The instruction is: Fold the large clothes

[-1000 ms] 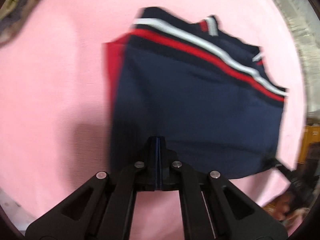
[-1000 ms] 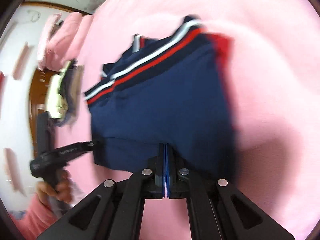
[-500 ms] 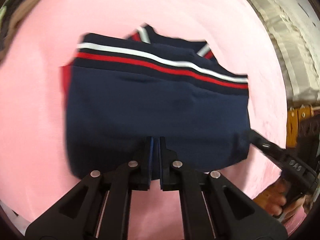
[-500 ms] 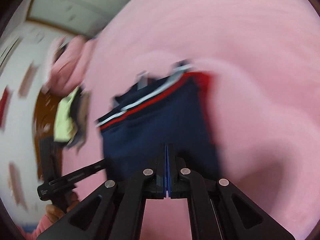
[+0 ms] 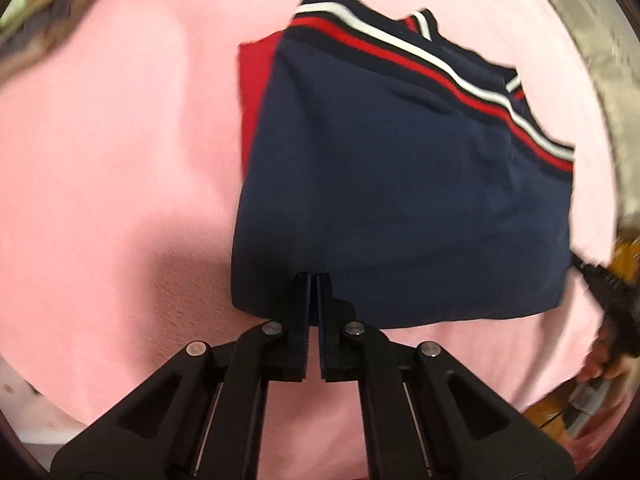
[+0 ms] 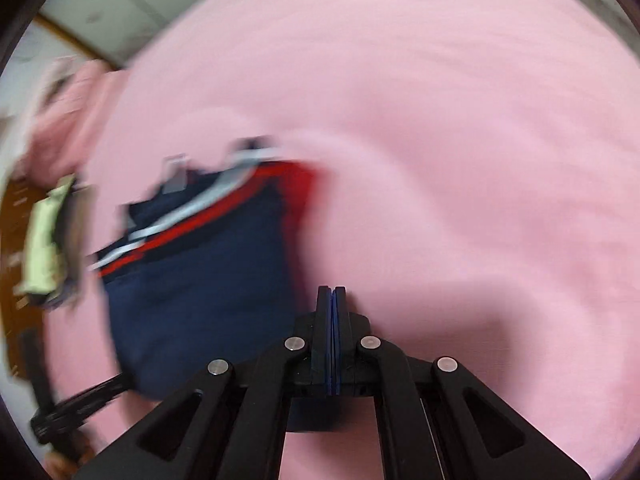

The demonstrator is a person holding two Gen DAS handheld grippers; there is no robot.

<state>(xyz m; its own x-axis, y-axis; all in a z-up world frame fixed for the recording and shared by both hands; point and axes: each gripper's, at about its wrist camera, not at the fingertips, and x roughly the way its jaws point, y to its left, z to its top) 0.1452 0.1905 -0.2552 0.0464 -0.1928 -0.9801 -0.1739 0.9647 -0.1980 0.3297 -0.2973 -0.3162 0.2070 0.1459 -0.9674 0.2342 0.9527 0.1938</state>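
A folded navy garment (image 5: 400,200) with a red and white striped band lies flat on the pink sheet (image 5: 120,160); a red layer shows along its left side. My left gripper (image 5: 314,280) is shut, its tips over the garment's near edge towards the left corner, and I see no cloth pinched between the pads. In the right wrist view the picture is blurred: the garment (image 6: 200,288) lies to the left, and my right gripper (image 6: 332,290) is shut over bare pink sheet (image 6: 440,120) just past its right edge, holding nothing.
A heap of green and dark clothes (image 5: 40,8) lies at the far left corner and shows again as pale green cloth (image 6: 44,248). A pink bundle (image 6: 68,112) sits behind it. Pale patterned fabric (image 5: 600,60) borders the right. A hand (image 5: 604,360) grips the other tool's handle.
The right gripper has slid off the garment's near edge onto bare sheet to its right. In the left view the garment swung left, then back right; both grippers stayed shut.
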